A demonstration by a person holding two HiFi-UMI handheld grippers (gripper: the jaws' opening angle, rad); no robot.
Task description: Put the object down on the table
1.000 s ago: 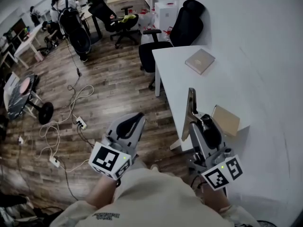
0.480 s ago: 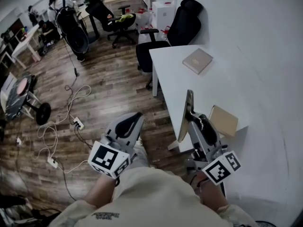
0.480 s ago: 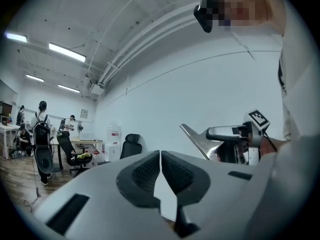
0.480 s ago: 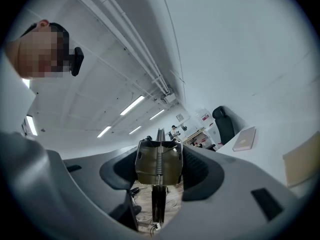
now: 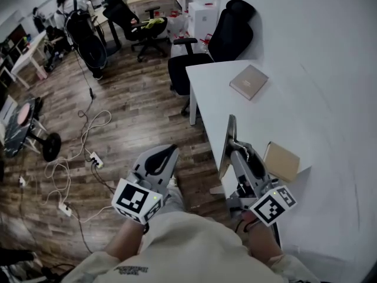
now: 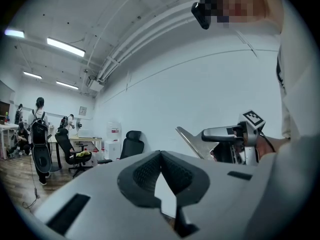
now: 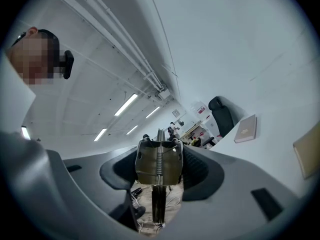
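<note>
Wood-plank flooring strewn with white cables fills the head view, with a smooth white table at the right carrying two flat tan boxes. Black office chairs stand behind it. Both hands reach forward, roughly level. The left gripper hangs over the floor. The right gripper holds a thin metal plate on edge at the table's near corner.

From the left gripper view, the left gripper's ribbed dark pads meet at their tips with nothing between them; the plate shows grey and pointed.

From the right gripper view, the right gripper is clamped on the plate, dull brass-toned, with a coil spring down its centre.
</note>
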